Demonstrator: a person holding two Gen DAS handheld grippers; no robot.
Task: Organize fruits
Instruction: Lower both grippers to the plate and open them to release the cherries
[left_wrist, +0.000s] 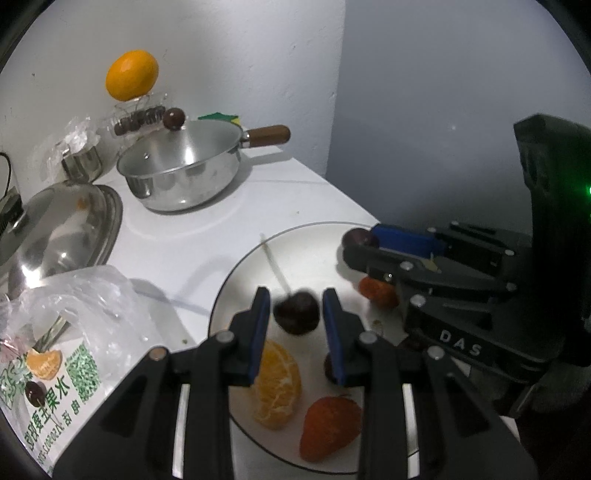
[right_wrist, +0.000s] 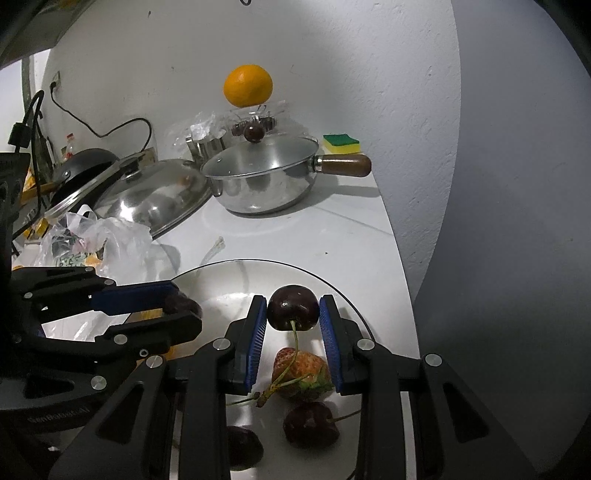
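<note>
Cherries: five, dark, two clamped.
Strawberries: two on plate (left_wrist: 236, 280).
Left claw (left_wrist: 295, 314): closed on cherry (left_wrist: 296, 313), stem pointing away.
Right claw (right_wrist: 293, 314): closed on cherry (right_wrist: 293, 308), stem toward camera.

**Legible markings, left and right wrist views**
White letters "DAS" stand on the black body of the right gripper (left_wrist: 360, 243), at 4 o'clock in the left wrist view. Green Chinese characters on the clear plastic fruit bag (left_wrist: 70, 373), at 8 o'clock, include "水果"; the rest is too distorted to read.
</note>
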